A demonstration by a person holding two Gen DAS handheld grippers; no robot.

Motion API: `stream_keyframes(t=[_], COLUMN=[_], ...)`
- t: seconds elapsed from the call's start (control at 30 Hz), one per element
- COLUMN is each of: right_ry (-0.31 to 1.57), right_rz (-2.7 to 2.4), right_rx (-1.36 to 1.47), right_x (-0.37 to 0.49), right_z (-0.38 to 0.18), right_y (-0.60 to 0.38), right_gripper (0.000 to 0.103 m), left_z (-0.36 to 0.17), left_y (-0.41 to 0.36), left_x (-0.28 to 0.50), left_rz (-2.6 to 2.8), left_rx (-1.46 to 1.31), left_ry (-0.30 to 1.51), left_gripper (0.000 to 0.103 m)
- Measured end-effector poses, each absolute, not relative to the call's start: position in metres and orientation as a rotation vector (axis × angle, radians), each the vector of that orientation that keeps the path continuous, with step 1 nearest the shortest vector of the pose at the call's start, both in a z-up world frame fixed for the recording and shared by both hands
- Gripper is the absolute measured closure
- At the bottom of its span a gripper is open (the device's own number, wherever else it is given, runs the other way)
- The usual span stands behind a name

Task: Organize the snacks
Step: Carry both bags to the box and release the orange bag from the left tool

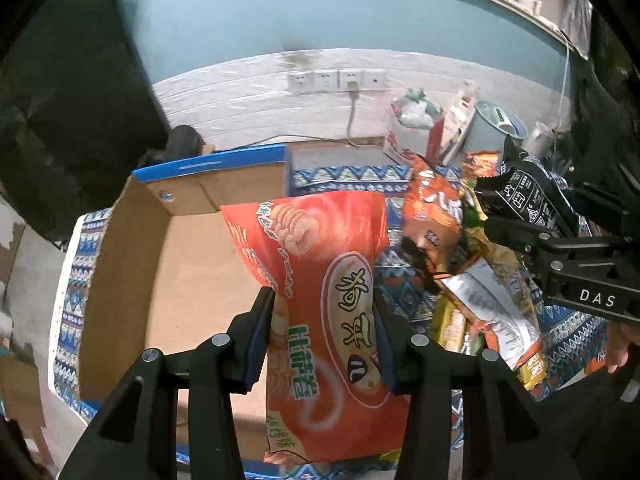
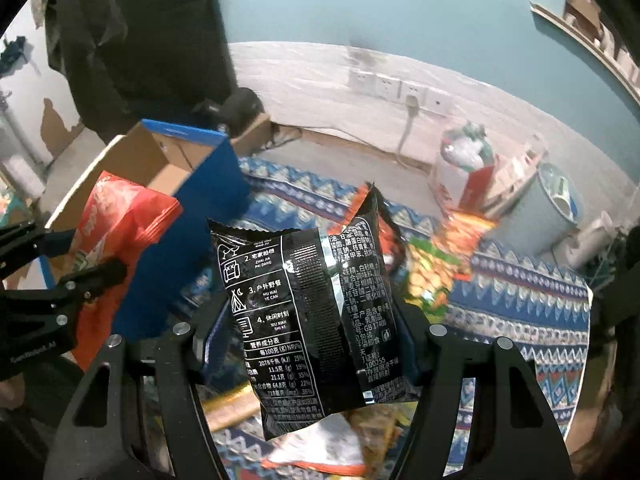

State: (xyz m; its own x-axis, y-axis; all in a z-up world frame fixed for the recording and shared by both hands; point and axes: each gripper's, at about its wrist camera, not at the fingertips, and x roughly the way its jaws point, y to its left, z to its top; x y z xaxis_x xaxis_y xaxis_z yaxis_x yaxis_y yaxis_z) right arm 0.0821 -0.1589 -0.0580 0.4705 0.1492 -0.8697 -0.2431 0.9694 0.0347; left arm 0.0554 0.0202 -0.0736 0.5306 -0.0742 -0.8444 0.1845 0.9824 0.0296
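Note:
My left gripper (image 1: 322, 312) is shut on an orange-red snack bag (image 1: 320, 248), held upright over the near right part of an open cardboard box (image 1: 168, 264) with blue outer walls. In the right wrist view the same red bag (image 2: 120, 216) hangs in the left gripper (image 2: 86, 258) beside the box (image 2: 160, 160). My right gripper (image 2: 310, 320) is shut on a black snack bag (image 2: 304, 304) with white print, lifted above a pile of loose snack packets (image 2: 436, 264). In the left wrist view the black bag (image 1: 528, 196) and right gripper (image 1: 516, 216) are at the right.
A patterned blue tablecloth (image 2: 532, 304) covers the table. Several packets (image 1: 472, 280) lie heaped to the right of the box. At the back right stand a white bag (image 1: 412, 120) and a pale blue bucket (image 2: 548, 208). Wall sockets (image 1: 336, 80) with a cable sit behind.

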Motion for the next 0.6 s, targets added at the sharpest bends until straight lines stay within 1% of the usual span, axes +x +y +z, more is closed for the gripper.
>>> stream_keyframes(t=[0.33,0.6], right_ry=[1.043,1.046], right_rz=[0.335,0.395], right_rx=[-0.115,-0.120], right_x=[0.102,0.117], right_z=[-0.054,-0.060], right_y=[-0.094,-0.050], right_gripper=[0.036,0.036], left_z=[-0.071,-0.084], left_y=[0.080,0.126], left_x=[0.057,0.067], left_rz=[-0.072,0.019], left_rx=[0.043,-0.008], left_ry=[0.992,1.006], left_gripper=[0.056,0.056])
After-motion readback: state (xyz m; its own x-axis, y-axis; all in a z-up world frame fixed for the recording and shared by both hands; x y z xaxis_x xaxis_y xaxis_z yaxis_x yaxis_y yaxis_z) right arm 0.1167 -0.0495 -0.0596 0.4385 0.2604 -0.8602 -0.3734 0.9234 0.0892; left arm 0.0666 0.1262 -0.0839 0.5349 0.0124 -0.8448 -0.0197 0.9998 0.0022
